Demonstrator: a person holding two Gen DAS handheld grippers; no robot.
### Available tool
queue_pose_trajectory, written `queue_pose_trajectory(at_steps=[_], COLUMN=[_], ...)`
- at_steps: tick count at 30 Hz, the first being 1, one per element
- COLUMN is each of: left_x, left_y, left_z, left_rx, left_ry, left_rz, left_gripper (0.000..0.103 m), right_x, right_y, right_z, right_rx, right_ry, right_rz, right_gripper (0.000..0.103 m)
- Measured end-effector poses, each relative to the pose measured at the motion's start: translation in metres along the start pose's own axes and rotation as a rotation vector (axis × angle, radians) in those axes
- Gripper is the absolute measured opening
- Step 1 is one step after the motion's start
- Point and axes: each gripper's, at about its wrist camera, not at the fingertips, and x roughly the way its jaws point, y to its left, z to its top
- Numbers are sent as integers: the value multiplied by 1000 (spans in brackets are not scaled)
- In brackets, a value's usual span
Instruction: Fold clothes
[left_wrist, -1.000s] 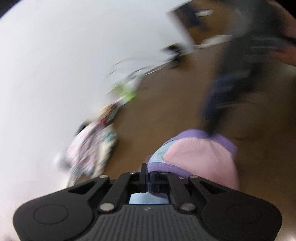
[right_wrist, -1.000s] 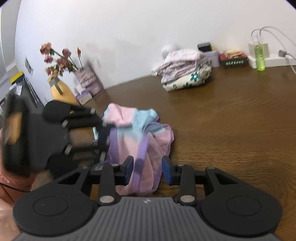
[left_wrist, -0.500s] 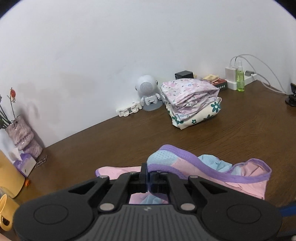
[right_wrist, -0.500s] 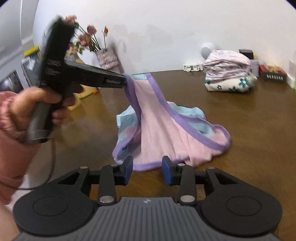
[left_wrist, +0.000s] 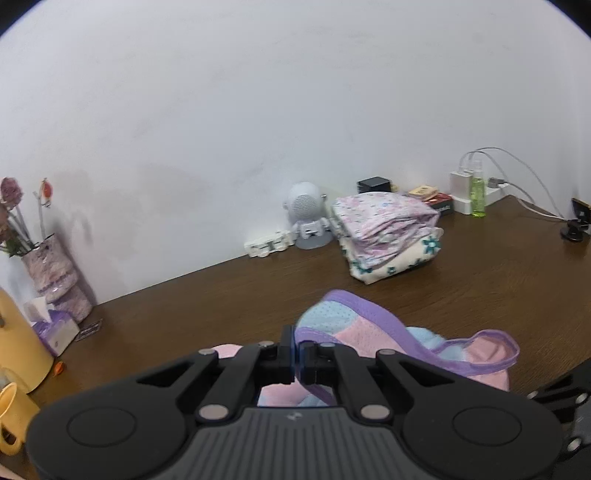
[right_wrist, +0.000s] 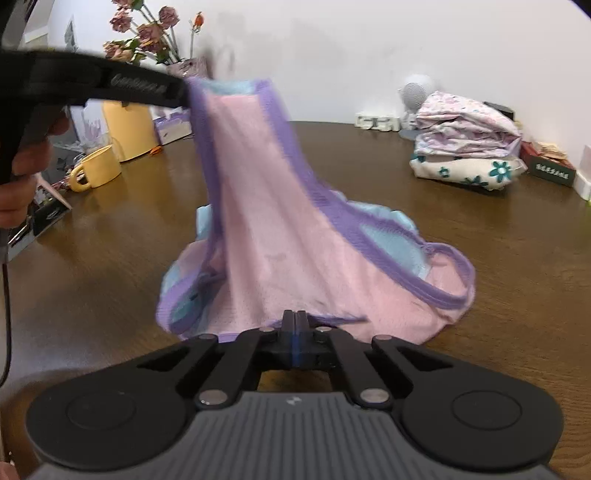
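Pink mesh garment with purple trim and light-blue panels sits mid-table, one edge lifted high, the rest pooled on the dark brown wooden table. White wall behind. Stack of folded floral clothes, lilac print on top of a cream piece with teal flowers, lies near the wall, well apart from the garment. Yellow jug and yellow mug at the table's left side, beside a lilac vase with dried pink flowers and a tissue box. Small grey-white robot-shaped speaker stands just beside the stack; green bottle and white charger with cables farther right.

Left gripper, fingers together, clamped on the purple trim, holding that edge up off the table; a hand grips its handle. Right gripper, fingers pressed together at the garment's near hem; probably pinching the hem, though blur makes that hard to confirm.
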Motion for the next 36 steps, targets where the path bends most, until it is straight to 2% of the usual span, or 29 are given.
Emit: queue_pose_trajectory(at_steps=[3, 4, 5, 7, 10, 13, 14, 15, 16, 21, 23, 25, 27, 28, 29, 30, 34, 36], left_x=[2, 3, 4, 4, 1, -4, -6, -7, -9, -11, -11, -9, -8, -6, -6, -5, -11, -14], left_y=[10, 12, 14, 16, 15, 14, 14, 14, 16, 34, 43, 49, 52, 51, 50, 49, 50, 51], left_z=[-5, -6, -7, -7, -5, -4, -3, -3, -4, -9, -14, -17, -19, -20, -20, -19, -20, -20], left_rx=[-29, -35, -38, -43, -43, -45, -47, -48, -49, -64, -75, -91, -107, -109, -111, -113, -121, -124], left_ry=[17, 21, 22, 22, 11, -4, -7, -10, -13, -16, -9, 3, 14, 17, 17, 15, 1, -5], left_rz=[5, 5, 5, -5, -19, -35, -37, -35, -28, 42, 64, 57, 44, 41, 39, 35, 30, 31], left_gripper=[1, 1, 1, 1, 1, 1, 1, 1, 1, 1, 1, 1, 1, 1, 1, 1, 1, 1], right_x=[-7, -10, -12, -15, -10, 7, 13, 19, 22, 11, -4, -15, -15, -14, -11, -6, 21, 32], right_y=[-15, -18, -18, -17, -5, 2, 5, 9, 11, 2, -12, -28, -30, -30, -23, -14, 18, 31], right_z=[2, 1, -1, -3, 2, 11, 13, 15, 16, 13, 15, 22, 24, 25, 24, 22, 17, 17], right_rx=[101, 123, 134, 134, 48, 24, 15, 4, -2, -9, 31, 95, 149, 174, 172, 158, 146, 145], right_ry=[1, 2, 1, -15, -59, -43, -35, -29, -20, -13, -38, -41, 2, 28, 48, 64, 126, 130], right_rz=[53, 72, 85, 93, 23, 15, 14, 10, 16, 28, 37, 96, 184, 230, 252, 261, 272, 248], right_gripper=[4, 12, 31, 54, 56, 57, 50, 38, 0, 0, 0, 0, 7, 22, 42, 46, 46, 43])
